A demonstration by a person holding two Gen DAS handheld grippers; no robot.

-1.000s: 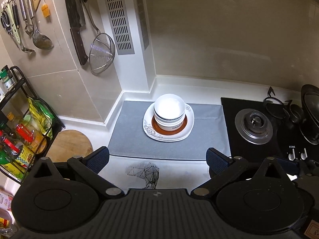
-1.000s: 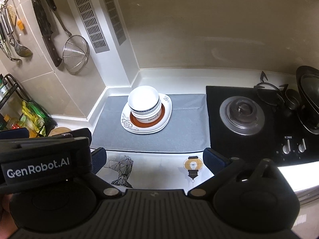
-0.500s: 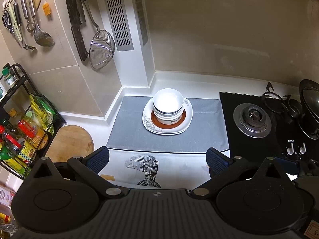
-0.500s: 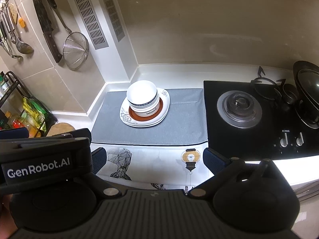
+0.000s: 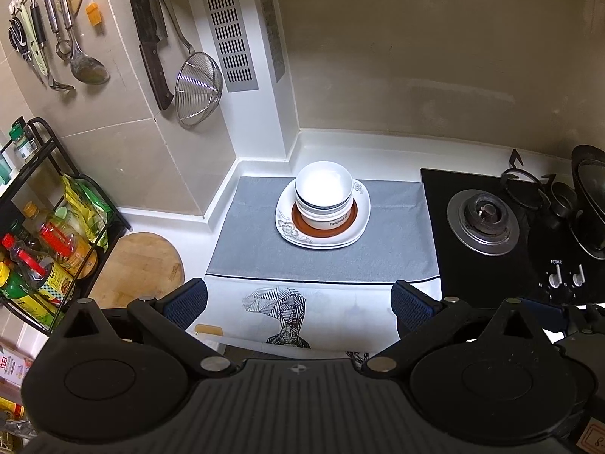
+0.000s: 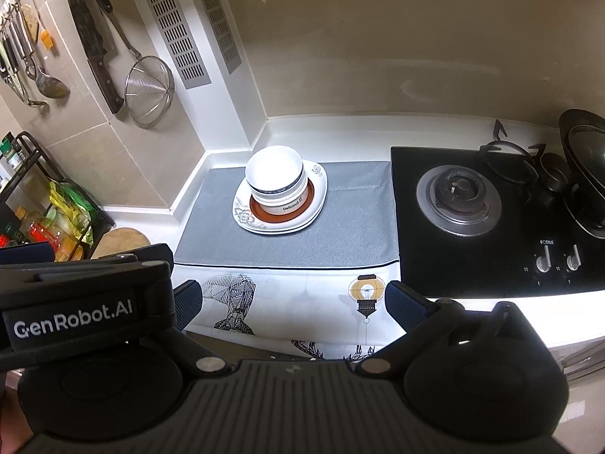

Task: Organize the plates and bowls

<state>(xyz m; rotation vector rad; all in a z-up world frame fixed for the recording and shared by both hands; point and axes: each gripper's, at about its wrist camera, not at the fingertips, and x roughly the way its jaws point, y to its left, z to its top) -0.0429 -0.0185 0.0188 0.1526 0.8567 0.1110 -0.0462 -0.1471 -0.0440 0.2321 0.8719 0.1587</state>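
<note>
A stack of white bowls (image 5: 324, 196) (image 6: 275, 185) stands on a brown-rimmed plate, which rests on white flower-patterned plates (image 5: 289, 229) (image 6: 244, 217). The whole pile sits on a grey mat (image 5: 249, 249) (image 6: 351, 234) on the white counter. My left gripper (image 5: 298, 302) hangs open, well short of the pile and above the counter's front edge. My right gripper (image 6: 289, 302) is open too and holds nothing. The left gripper's body (image 6: 75, 302) fills the lower left of the right wrist view.
A black gas hob (image 5: 484, 219) (image 6: 457, 196) with a dark wok (image 6: 584, 166) lies right of the mat. Knives, a ladle and a wire strainer (image 5: 198, 89) hang on the left wall. A bottle rack (image 5: 41, 234) and a round wooden board (image 5: 140, 265) stand at the left.
Both grippers have drawn back and up from the pile, so it looks smaller and farther, and more of the patterned cloth at the counter's front edge shows. The dishes have not moved.
</note>
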